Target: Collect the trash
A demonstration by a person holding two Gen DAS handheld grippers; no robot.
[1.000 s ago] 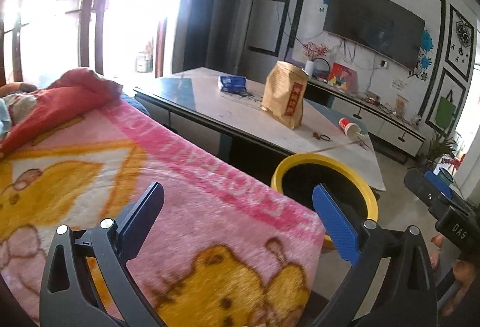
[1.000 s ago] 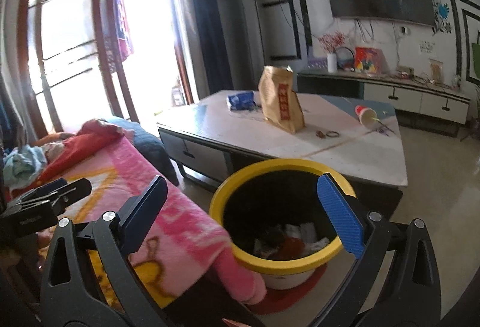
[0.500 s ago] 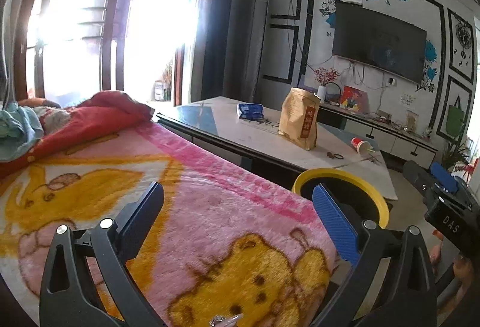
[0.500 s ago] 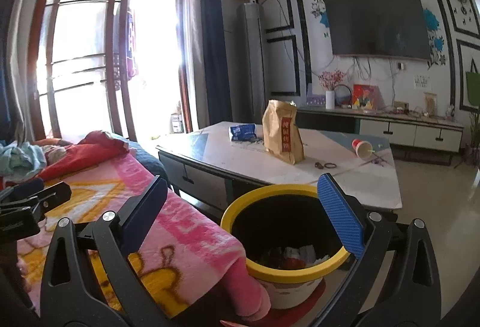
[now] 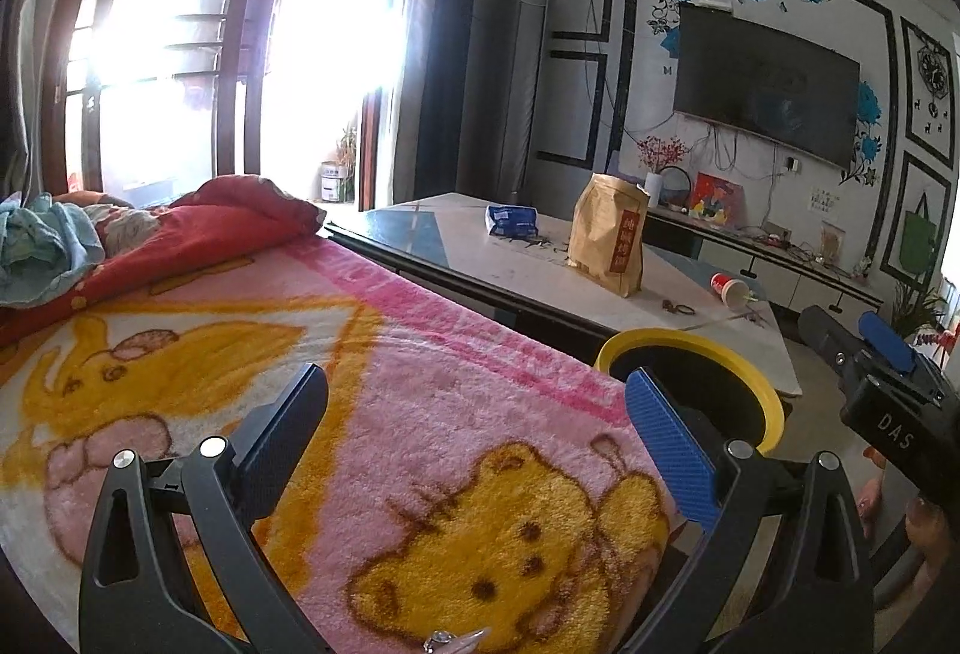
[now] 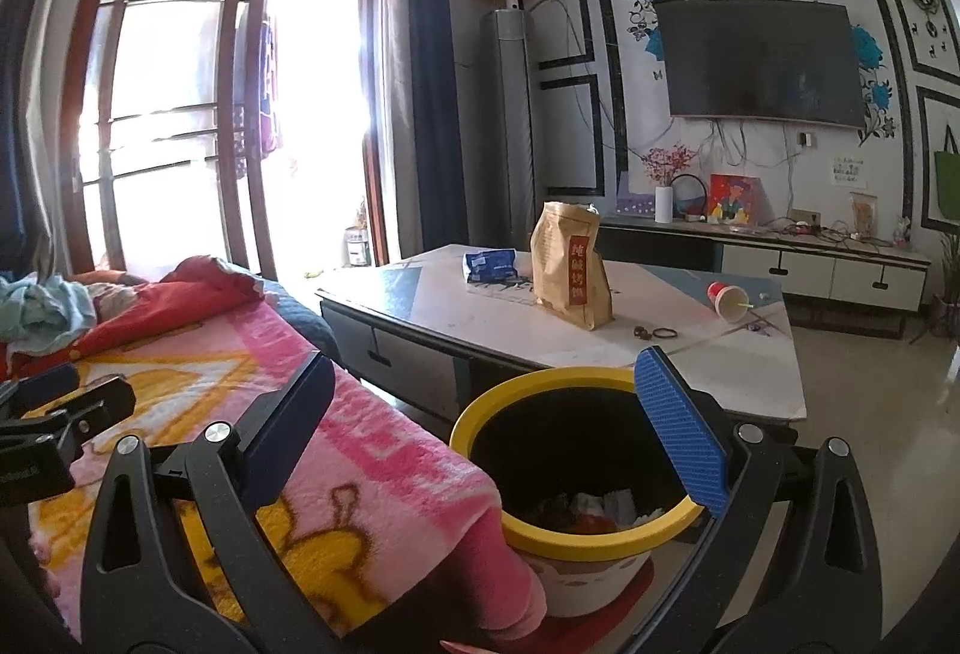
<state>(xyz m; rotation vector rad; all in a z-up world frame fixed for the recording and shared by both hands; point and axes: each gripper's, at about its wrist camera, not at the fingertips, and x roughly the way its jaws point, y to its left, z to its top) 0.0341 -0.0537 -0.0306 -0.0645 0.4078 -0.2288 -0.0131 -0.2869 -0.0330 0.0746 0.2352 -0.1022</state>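
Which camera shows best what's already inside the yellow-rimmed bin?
The right wrist view: it looks down into the bin, showing crumpled trash at the bottom. The left wrist view shows only its rim and dark interior.

Pale coffee table (image 6: 564,339), brown paper bag (image 6: 570,267) upright, blue packet (image 6: 491,265), tipped red cup (image 6: 727,301), hair ties (image 6: 655,333)

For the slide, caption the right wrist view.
Open right gripper above yellow-rimmed trash bin; brown paper bag and tipped red cup on table.
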